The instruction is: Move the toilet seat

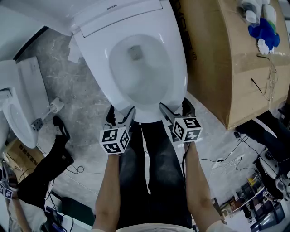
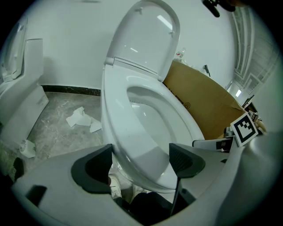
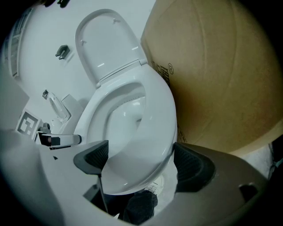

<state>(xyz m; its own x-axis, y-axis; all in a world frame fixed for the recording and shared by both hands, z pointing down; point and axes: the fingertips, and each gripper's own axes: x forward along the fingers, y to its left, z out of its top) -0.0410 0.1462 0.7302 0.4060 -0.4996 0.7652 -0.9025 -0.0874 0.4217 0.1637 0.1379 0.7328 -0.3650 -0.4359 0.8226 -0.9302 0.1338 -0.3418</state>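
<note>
Two jaw pairs gape wide: the left gripper (image 1: 121, 116) and right gripper (image 1: 176, 110) each have the front lip of the toilet seat (image 1: 177, 68) between their jaws. The seat lies down on the bowl (image 1: 136, 74) (lid (image 1: 118, 12) already up). I'd close both evenly, then lift together.

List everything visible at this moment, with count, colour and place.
toilet seat: one, white, down on the bowl, centre
lid: one, white, raised behind the seat
second toilet: one, white, far left
cardboard box: one, brown, right of the toilet
paper scraps: a few, white, on the floor left of the toilet
cables: several, thin, on the floor at lower right
blue item: one, on the box, too small to identify
bystander's legs: black, lower left
left gripper: one, grey, jaws apart around the seat's front
right gripper: one, grey, likewise
own trousers: dark, bottom centre
</note>
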